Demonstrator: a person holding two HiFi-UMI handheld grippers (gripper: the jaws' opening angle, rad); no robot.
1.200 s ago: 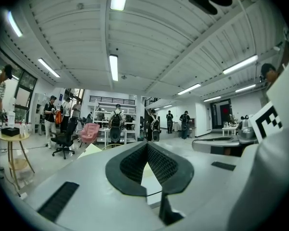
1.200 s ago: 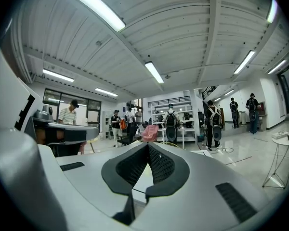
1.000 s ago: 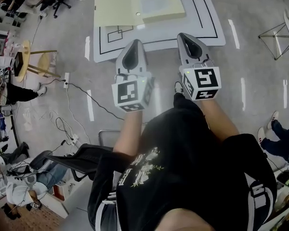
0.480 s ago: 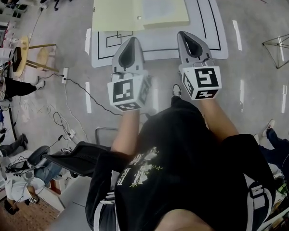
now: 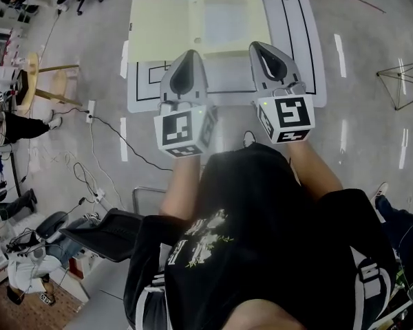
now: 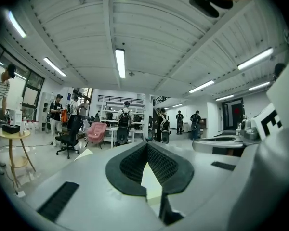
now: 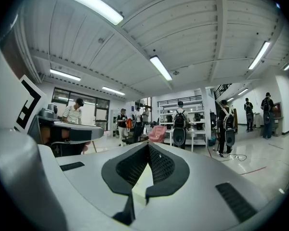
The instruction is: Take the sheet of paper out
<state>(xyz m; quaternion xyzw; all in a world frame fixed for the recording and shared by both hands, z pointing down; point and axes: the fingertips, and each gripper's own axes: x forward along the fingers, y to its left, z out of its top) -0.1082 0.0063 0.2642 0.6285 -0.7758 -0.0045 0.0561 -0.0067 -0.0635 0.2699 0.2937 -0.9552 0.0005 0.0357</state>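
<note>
An open pale yellow folder (image 5: 160, 31) lies on a white floor mat (image 5: 292, 60) marked with black lines. A lighter sheet of paper (image 5: 224, 18) rests on the folder's right half. My left gripper (image 5: 190, 56) and right gripper (image 5: 259, 47) are held level side by side, with their tips over the mat's near edge, short of the folder. Both are shut with nothing between the jaws. In the left gripper view the jaws (image 6: 147, 147) meet at the tip, as they do in the right gripper view (image 7: 148, 146). Each gripper view looks out across the room.
A round wooden side table (image 5: 33, 81) stands at the left, and a black cable (image 5: 117, 136) runs over the floor. A black chair (image 5: 110, 232) is at my lower left and a wire stand (image 5: 399, 81) at the right. Several people stand by shelves (image 6: 120, 124) far off.
Both grippers have moved forward together towards the mat. The folder and mat now lie lower and closer in the head view. The jaws have stayed shut.
</note>
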